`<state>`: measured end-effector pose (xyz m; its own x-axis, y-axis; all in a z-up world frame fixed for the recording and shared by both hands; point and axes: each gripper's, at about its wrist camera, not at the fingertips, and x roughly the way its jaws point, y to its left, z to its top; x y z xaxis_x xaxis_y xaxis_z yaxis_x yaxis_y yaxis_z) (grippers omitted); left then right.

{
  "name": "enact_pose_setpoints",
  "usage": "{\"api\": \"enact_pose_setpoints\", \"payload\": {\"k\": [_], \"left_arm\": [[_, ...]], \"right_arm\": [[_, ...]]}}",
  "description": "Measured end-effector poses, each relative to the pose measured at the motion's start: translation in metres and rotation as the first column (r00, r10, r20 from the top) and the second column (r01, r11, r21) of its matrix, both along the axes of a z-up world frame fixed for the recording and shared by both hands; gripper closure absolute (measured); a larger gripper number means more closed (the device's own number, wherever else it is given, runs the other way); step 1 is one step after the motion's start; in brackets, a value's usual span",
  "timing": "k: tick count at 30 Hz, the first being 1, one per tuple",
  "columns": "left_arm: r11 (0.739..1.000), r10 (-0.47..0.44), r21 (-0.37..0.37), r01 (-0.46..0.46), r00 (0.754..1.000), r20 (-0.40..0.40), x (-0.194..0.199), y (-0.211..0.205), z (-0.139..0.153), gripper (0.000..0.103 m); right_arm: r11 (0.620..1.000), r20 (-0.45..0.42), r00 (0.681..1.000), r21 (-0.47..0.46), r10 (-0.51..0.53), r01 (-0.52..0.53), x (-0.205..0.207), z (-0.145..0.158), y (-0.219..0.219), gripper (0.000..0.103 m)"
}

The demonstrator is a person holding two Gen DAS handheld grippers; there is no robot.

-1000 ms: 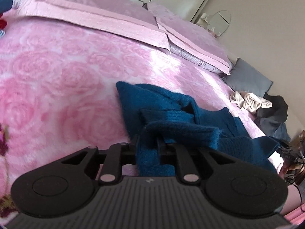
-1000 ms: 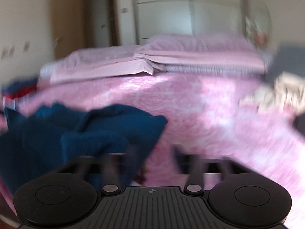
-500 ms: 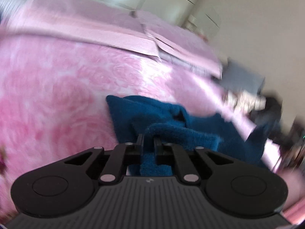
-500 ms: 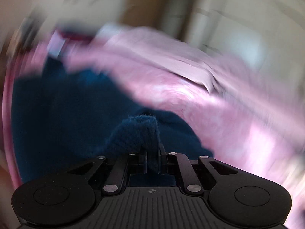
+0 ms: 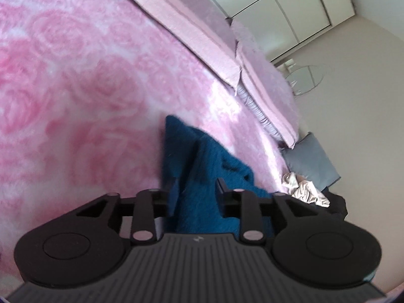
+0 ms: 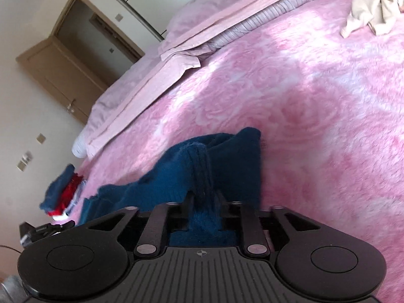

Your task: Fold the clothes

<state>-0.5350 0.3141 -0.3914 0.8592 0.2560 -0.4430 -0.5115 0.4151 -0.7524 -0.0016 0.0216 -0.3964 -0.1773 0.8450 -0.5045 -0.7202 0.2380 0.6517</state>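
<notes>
Both views have rolled; pink rose blanket (image 5: 88, 88) (wardrobe (image 5: 290, 7) beyond) tilts.

Both grippers are black, with ribbed grey tops, round side discs and silver pivot pins.

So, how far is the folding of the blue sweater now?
Early. The blue sweater lies bunched on the pink blanket. Both jaws have just been opening: left gripper slack around it, right gripper on a ribbed edge. The beige garment waits.
</notes>
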Motion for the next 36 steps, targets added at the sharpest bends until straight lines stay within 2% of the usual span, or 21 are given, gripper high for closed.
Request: {"api": "enact_pose_setpoints", "payload": {"k": [2,5,7,8,9,12,15,17,19,23,26,28,32,34,36], "left_arm": [[1.000,-0.017,0.027,0.017,1.000,-0.007,0.006,-0.002,0.002,0.073],[0.989,-0.066,0.125,0.080,0.992,-0.108,0.024,-0.010,0.007,0.074],[0.960,-0.102,0.235,0.151,0.973,-0.206,0.037,-0.022,0.013,0.090],[0.944,-0.106,0.281,0.170,0.968,-0.228,0.039,-0.028,0.017,0.096],[0.927,-0.108,0.325,0.189,0.962,-0.249,0.041,-0.034,0.021,0.098],[0.906,-0.080,0.394,0.154,0.977,-0.199,0.029,-0.045,0.036,0.098],[0.883,-0.028,0.463,0.080,0.993,-0.117,0.012,-0.052,0.050,0.098],[0.878,0.010,0.478,0.025,0.997,-0.072,0.007,-0.051,0.059,0.098],[0.875,0.047,0.484,-0.011,0.997,-0.063,0.011,-0.045,0.062,0.098],[0.869,0.084,0.495,-0.003,0.986,-0.142,0.034,-0.034,0.058,0.098],[0.888,0.094,0.460,0.012,0.974,-0.207,0.049,-0.026,0.046,0.098],[0.882,0.111,0.471,-0.011,0.977,-0.185,0.048,-0.025,0.045,0.098],[0.871,0.137,0.488,-0.046,0.978,-0.154,0.046,-0.021,0.051,0.098],[0.887,0.135,0.461,-0.027,0.970,-0.203,0.053,-0.013,0.044,0.098],[0.914,0.107,0.405,0.012,0.957,-0.270,0.063,-0.005,0.030,0.096]], "right_arm": [[1.000,0.018,1.000,0.005,0.005,-0.005,-0.003,0.009,-0.007,0.071],[0.999,0.140,0.989,-0.001,0.038,-0.039,-0.017,0.018,-0.011,0.072],[0.998,0.236,0.970,0.015,0.061,-0.066,-0.030,0.025,-0.016,0.093],[0.996,0.277,0.958,0.026,0.072,-0.082,-0.037,0.028,-0.020,0.093],[0.995,0.312,0.947,0.043,0.073,-0.091,-0.042,0.032,-0.024,0.094],[0.989,0.392,0.919,0.112,0.043,-0.094,-0.054,0.048,-0.039,0.095],[0.982,0.428,0.903,0.183,-0.044,-0.040,-0.053,0.064,-0.052,0.095],[0.973,0.433,0.896,0.229,-0.098,-0.004,-0.049,0.072,-0.056,0.095],[0.971,0.439,0.889,0.239,-0.127,0.020,-0.045,0.077,-0.051,0.095],[0.986,0.452,0.883,0.153,-0.125,0.061,-0.036,0.070,-0.015,0.095],[0.994,0.445,0.889,0.072,-0.109,0.085,-0.031,0.057,0.008,0.095],[0.994,0.443,0.889,0.054,-0.112,0.098,-0.029,0.052,0.015,0.096],[0.991,0.442,0.887,0.083,-0.133,0.107,-0.023,0.058,0.014,0.096],[0.992,0.447,0.886,0.036,-0.121,0.117,-0.020,0.055,0.023,0.095],[0.991,0.426,0.900,-0.051,-0.090,0.123,-0.015,0.039,0.034,0.095]]}}
